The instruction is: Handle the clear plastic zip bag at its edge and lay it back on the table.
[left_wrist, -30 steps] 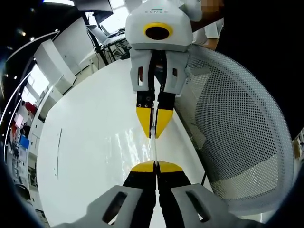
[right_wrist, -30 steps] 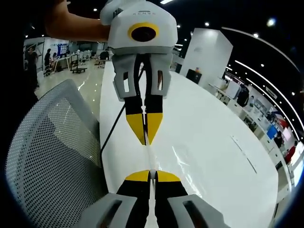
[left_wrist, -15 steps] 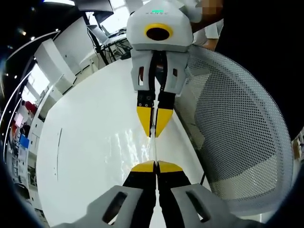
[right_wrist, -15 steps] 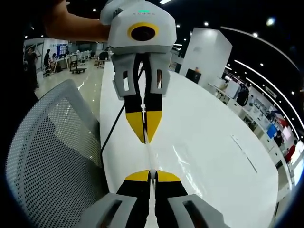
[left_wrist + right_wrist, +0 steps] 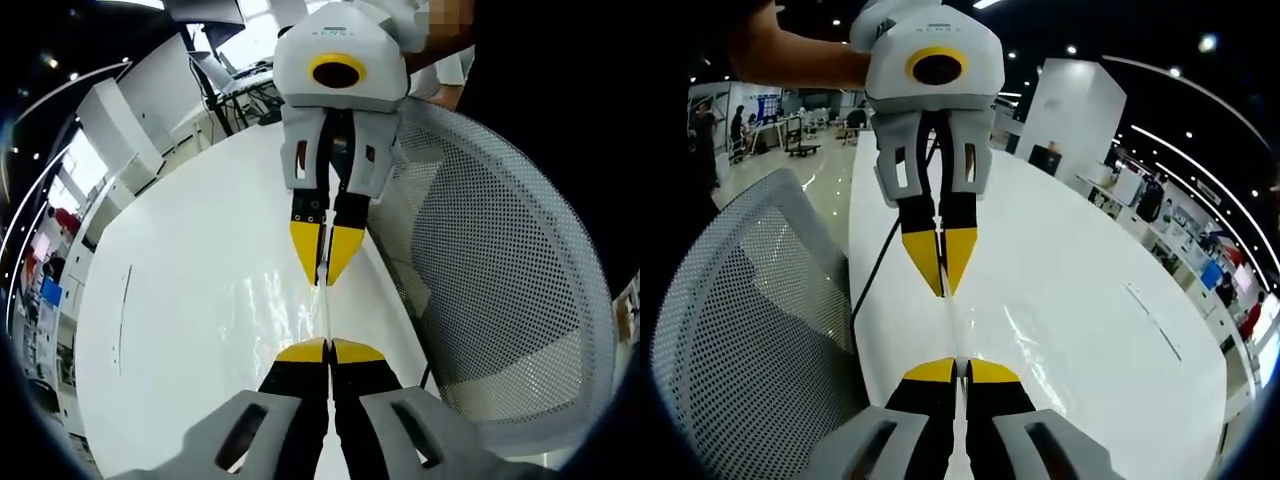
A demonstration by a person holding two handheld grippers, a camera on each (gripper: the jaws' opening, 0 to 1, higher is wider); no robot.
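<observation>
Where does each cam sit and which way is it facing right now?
Left gripper view: rides the left gripper, looks along its shut jaws at the right gripper, white table and mesh chair.
Right gripper view: rides the right gripper, faces the left gripper; a person's forearm shows.
Shared: the two face each other, both clamped on the clear zip bag edge between them.

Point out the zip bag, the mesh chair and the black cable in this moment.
clear zip bag [image 5: 262, 300], left gripper view, on its glinting film over the table.
mesh chair [image 5: 740, 330], right gripper view, on the perforated backrest.
black cable [image 5: 872, 270], right gripper view, on its mid-length.
</observation>
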